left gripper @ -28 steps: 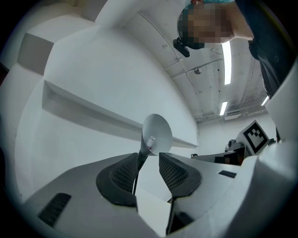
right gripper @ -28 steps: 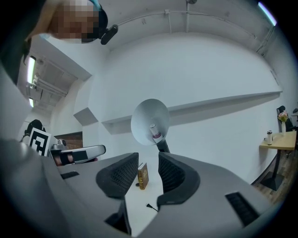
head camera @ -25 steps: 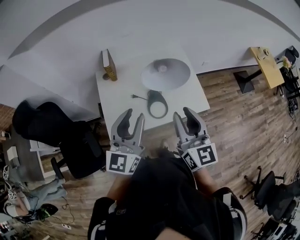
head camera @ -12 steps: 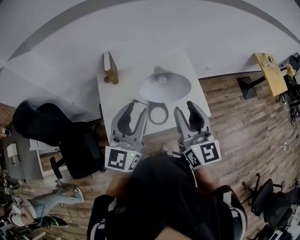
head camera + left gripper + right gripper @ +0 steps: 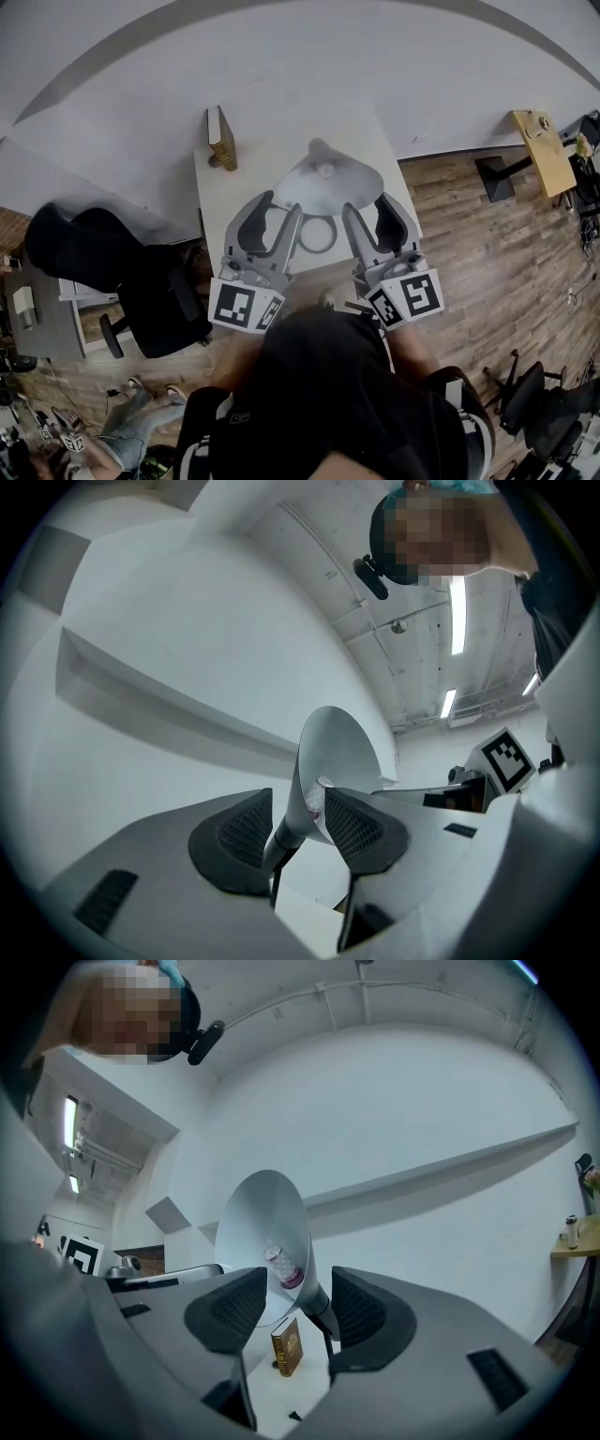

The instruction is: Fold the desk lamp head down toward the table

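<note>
Left gripper view: left claw (image 5: 295, 806) spread, just been opening — nothing pinched, lamp head (image 5: 339, 742) beyond gap; right claw (image 5: 298, 1290) likewise.

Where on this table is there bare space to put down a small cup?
Bare: the far strip of the table between the book and the lamp shade, and the far right corner behind the shade. Crowded: the near middle, where the lamp base sits by the shade.
</note>
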`<state>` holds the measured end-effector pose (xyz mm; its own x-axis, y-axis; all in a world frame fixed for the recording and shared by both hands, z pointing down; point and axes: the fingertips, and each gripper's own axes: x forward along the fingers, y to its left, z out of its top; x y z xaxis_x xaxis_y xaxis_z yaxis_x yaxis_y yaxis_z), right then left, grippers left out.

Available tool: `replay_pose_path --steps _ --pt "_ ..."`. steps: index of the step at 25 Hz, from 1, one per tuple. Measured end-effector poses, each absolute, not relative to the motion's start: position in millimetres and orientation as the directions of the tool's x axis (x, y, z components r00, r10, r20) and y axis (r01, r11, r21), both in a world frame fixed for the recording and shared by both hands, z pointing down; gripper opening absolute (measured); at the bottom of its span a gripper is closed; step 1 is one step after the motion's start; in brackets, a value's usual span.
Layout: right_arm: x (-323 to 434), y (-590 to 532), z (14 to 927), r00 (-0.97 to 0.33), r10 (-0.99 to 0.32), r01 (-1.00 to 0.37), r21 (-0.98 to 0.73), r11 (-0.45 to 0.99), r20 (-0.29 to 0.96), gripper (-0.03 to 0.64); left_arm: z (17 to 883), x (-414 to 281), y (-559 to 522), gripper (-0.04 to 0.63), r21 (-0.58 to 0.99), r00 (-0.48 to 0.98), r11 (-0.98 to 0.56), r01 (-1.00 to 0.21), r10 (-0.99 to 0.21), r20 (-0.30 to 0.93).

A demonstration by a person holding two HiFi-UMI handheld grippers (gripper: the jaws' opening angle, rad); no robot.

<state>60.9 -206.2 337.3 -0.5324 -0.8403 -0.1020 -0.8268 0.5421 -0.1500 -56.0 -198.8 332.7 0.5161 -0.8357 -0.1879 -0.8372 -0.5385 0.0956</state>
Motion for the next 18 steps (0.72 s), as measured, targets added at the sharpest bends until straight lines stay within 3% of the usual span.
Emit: replay_pose_path --steps 18 --pt "50 -228 336 -0.546 -0.833 -0.821 -0.138 0.554 -0.091 0.199 329 -47 -220 0.15 0.092 0.542 -0.563 -0.821 -0.821 -0.179"
